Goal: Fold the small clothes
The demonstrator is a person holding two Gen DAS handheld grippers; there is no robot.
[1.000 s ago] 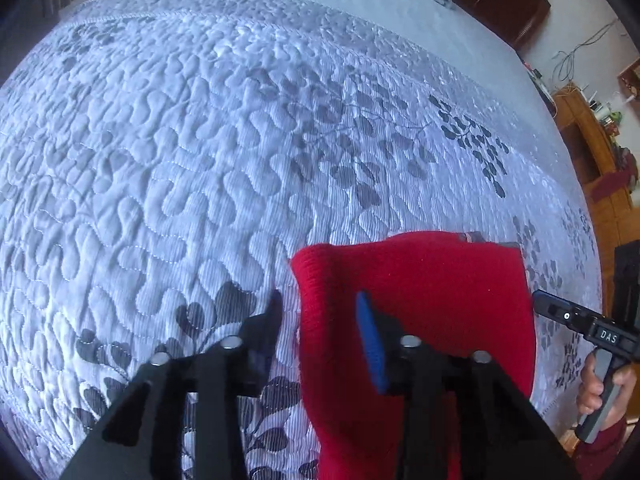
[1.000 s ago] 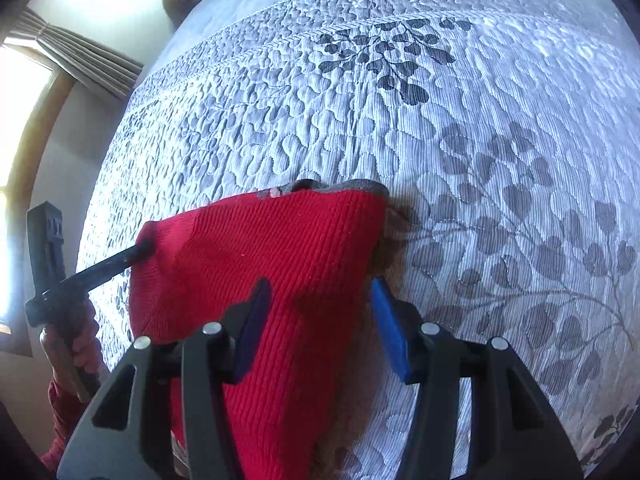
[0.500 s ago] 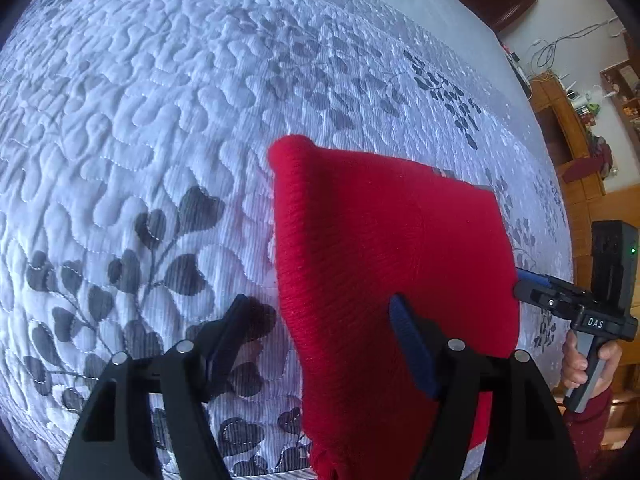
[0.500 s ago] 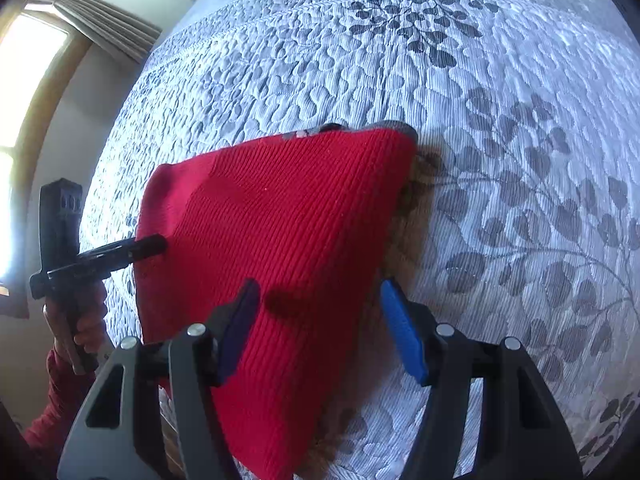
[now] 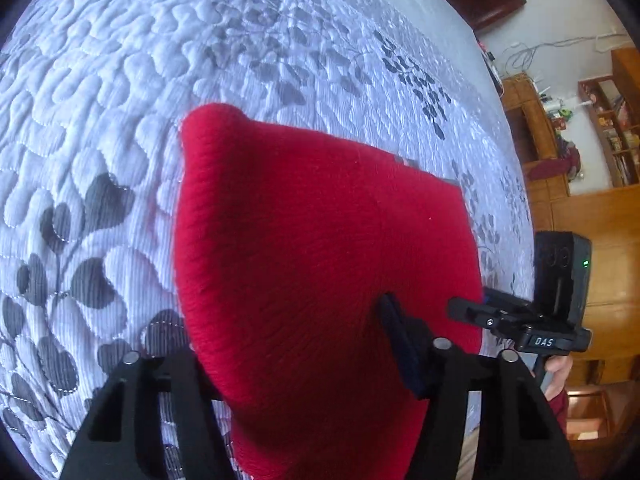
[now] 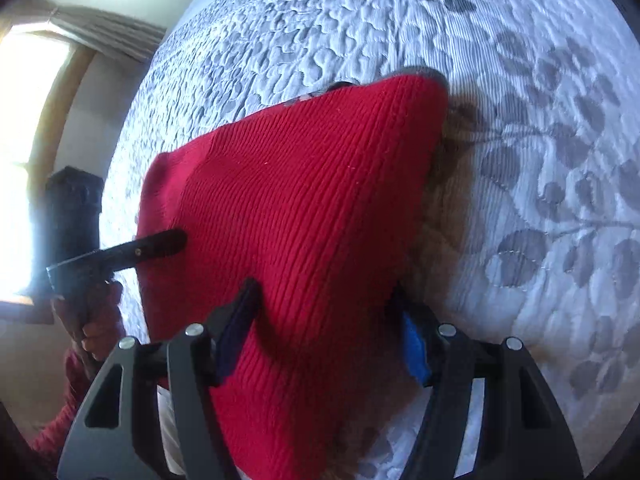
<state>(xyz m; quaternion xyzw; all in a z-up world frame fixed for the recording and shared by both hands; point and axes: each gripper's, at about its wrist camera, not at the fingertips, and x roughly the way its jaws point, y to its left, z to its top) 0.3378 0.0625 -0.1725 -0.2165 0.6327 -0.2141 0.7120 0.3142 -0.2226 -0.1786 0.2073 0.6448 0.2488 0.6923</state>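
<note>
Red knit garment (image 5: 320, 248) lies on the quilted grey bedspread (image 5: 120, 100), filling the lower centre of both wrist views. Left gripper (image 5: 280, 344): jaws have just been closing, garment edge between them, near finger hidden under the cloth; can't tell if the pads press. Right gripper (image 6: 328, 332): jaws apart, straddling the garment's lower right edge, blue pad (image 6: 414, 350) beside the cloth, not clamped. Farther out: wooden shelves (image 5: 592, 128) at right edge of left view, bright window (image 6: 24, 120) at left edge of right view.
</note>
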